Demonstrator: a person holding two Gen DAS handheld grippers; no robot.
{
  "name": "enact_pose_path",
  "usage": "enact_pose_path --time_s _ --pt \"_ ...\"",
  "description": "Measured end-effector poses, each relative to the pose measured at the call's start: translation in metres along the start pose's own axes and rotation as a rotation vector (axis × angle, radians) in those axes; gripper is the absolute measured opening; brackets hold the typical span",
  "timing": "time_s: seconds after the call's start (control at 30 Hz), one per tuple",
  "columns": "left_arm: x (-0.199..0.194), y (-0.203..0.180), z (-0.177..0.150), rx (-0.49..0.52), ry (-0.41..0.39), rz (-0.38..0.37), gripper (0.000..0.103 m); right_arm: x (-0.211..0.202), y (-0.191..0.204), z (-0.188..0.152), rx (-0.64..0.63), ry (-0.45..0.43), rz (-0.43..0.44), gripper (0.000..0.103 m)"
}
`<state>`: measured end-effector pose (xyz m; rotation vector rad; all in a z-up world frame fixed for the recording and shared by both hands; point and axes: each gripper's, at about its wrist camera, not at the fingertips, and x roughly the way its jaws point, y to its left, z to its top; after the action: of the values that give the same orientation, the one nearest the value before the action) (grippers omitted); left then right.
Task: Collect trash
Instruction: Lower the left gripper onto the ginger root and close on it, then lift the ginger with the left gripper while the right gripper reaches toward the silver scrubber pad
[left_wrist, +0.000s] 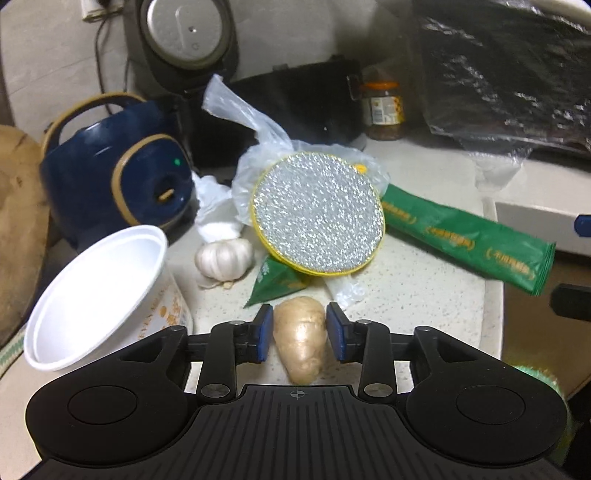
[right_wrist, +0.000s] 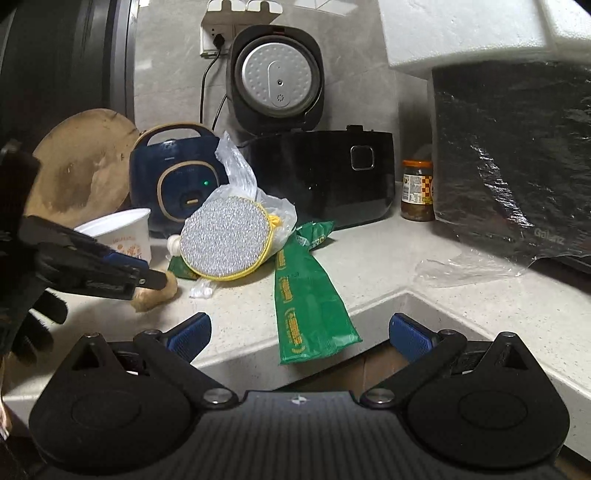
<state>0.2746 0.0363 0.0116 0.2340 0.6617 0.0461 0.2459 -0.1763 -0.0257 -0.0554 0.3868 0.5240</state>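
A knobbly, pale tan piece of ginger (left_wrist: 301, 338) lies on the speckled light stone counter (left_wrist: 417, 280), near its front edge, directly between the blue pads (left_wrist: 263, 332) of the left gripper (left_wrist: 300, 332); the jaws stand released on either side of it, with a sliver of gap visible at each pad, so the root is framed but not squeezed. From the right wrist view the same root (right_wrist: 157, 293) shows partly hidden behind the left gripper's black fingers. Just beyond it lies a small torn green wrapper corner (left_wrist: 275, 282), and leaning over that a round scouring pad (left_wrist: 317, 212), glittery silver mesh with a yellow rim, resting on a crumpled clear plastic bag (left_wrist: 255, 129). A papery white garlic bulb (left_wrist: 223, 258) sits just left of the pad, and a white paper cup (left_wrist: 96, 295) with orange print lies tipped on its side nearby. A long, glossy green packet (right_wrist: 308, 306) with yellow lettering stretches across the counter and overhangs its edge. The right gripper (right_wrist: 299, 332) hovers in front of that edge with its jaws spread wide and nothing between them. Behind stand a navy-blue cooker (left_wrist: 118, 173), a black rice cooker (right_wrist: 317, 181) with its lid raised, and an orange-capped jar (right_wrist: 417, 190).
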Motion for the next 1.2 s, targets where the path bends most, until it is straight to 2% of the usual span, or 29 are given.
enact_pose_path --time_s 0.07,0.2,0.3,0.43,0.6,0.73,0.9,1.07,1.2 --pt "0.006 0.001 0.0 -0.006 0.019 0.028 0.042 0.0 -0.001 -0.003 -0.005 0.011 -0.004 0.102" --pt "0.013 0.011 0.0 -0.075 0.026 0.023 0.042 -0.001 -0.003 -0.006 -0.001 0.023 -0.018 0.102" --pt "0.015 0.021 -0.001 -0.131 0.033 -0.013 0.041 -0.001 -0.004 -0.007 0.002 0.027 -0.027 0.102" --pt "0.001 0.039 -0.003 -0.28 0.054 -0.064 0.04 0.002 0.005 -0.008 -0.036 0.046 -0.015 0.102" --pt "-0.034 0.062 -0.02 -0.434 -0.033 -0.179 0.04 0.011 0.015 0.001 -0.057 0.059 0.061 0.102" --pt "-0.043 0.084 -0.035 -0.544 -0.134 -0.253 0.04 0.03 0.028 0.022 -0.092 0.052 0.048 0.102" --pt "-0.049 0.111 -0.047 -0.708 -0.142 -0.356 0.04 0.058 0.043 0.061 -0.074 0.054 0.032 0.102" --pt "-0.049 0.115 -0.05 -0.743 -0.126 -0.334 0.04 0.092 0.055 0.106 0.002 0.038 0.08 0.102" --pt "-0.044 0.117 -0.055 -0.773 -0.087 -0.339 0.04 0.131 0.062 0.123 -0.028 0.052 0.024 0.102"
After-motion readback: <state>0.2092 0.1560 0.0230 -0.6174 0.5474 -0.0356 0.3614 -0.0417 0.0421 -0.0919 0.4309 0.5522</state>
